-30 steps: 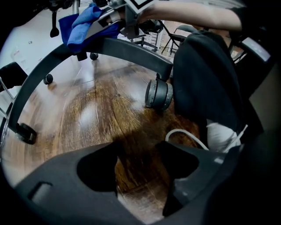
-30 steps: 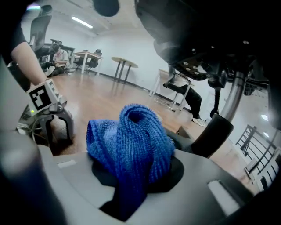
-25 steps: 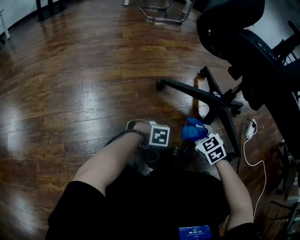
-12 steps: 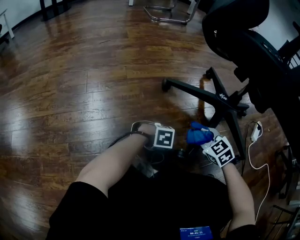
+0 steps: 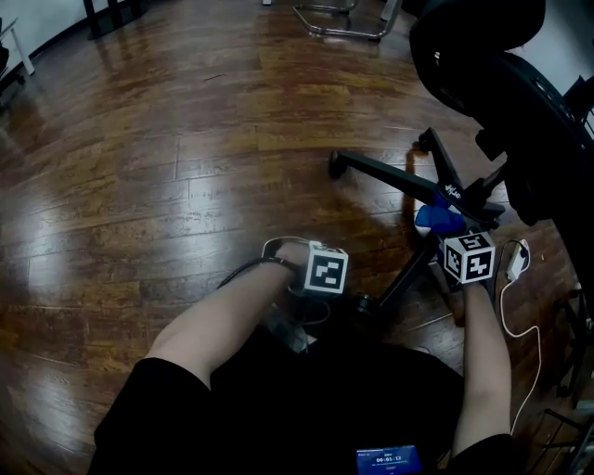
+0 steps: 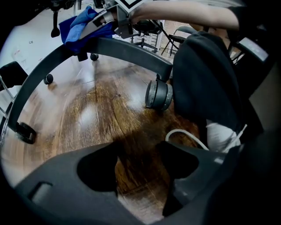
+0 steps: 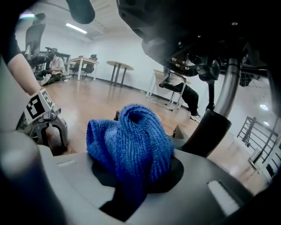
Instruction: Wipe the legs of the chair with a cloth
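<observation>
A black office chair (image 5: 501, 83) stands at the right on its star base. In the head view my right gripper (image 5: 444, 228) is shut on a bunched blue cloth (image 5: 432, 219), pressed on the near chair leg (image 5: 404, 269) close to the hub. The right gripper view shows the blue cloth (image 7: 131, 140) filling the jaws, with the chair's column (image 7: 208, 129) just beyond. My left gripper (image 5: 332, 281) rests low by that leg's caster (image 5: 362, 302), open and empty. From the left gripper view the leg (image 6: 57, 61) arches overhead, the caster (image 6: 159, 94) is near and the cloth (image 6: 77, 26) is at top.
A white plug and cable (image 5: 513, 263) lie on the wood floor right of the base. A chrome chair frame (image 5: 343, 28) stands at the far top. A wire rack (image 5: 571, 371) is at the right edge. Seated people show in the distance in the right gripper view.
My right gripper has carried the blue cloth up and to the right along the near leg, toward the hub. The left gripper has stayed by the caster.
</observation>
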`<state>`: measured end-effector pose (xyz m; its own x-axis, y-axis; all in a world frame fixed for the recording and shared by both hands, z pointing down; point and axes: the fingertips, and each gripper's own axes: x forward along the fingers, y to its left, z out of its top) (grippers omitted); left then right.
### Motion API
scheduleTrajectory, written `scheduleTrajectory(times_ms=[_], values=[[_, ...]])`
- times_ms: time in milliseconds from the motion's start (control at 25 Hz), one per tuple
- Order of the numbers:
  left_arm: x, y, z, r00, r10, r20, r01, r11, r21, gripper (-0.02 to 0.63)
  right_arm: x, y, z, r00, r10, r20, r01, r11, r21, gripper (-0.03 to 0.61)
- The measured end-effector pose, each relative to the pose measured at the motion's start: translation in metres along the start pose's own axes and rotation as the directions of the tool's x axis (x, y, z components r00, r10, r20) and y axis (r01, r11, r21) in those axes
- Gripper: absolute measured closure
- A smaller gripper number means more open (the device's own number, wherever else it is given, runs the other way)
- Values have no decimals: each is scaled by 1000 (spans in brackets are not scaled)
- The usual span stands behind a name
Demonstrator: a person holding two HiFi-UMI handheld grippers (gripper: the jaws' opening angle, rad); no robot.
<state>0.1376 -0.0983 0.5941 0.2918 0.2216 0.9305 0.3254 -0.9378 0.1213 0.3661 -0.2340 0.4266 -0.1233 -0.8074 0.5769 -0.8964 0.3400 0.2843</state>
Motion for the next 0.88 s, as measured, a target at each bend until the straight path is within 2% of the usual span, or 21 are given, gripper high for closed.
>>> scheduleTrajectory(times_ms=[120,240,520,680,760,880], values=[[1,-3,-1,1000,-3,-17,2,1000,-5,298,-7,29,-8,998,58,-20,-58,998,12,489],[2,-3,0,999,3,-37,-3,1000,-6,298,-23,87,-24,982,170,-77,-176,982,-75,489],[3,-2,0,997,17,-74,-18,1000,-11,296,-64,213,-55,913,376,-159,-402,894,-197,488],[5,-4,2,998,8,-67,-9,1000,-9,296,-67,227,-62,888,405,-217,-452,853,-261,488],[5,-4,5,998,8,-57,-8,1000,-4,296,-59,206,-58,899,380,-215,-427,871,-243,488],[4,-2,5,999,9,-48,-9,1000,-2,296,-37,140,-42,950,276,-144,-299,938,-174,488]])
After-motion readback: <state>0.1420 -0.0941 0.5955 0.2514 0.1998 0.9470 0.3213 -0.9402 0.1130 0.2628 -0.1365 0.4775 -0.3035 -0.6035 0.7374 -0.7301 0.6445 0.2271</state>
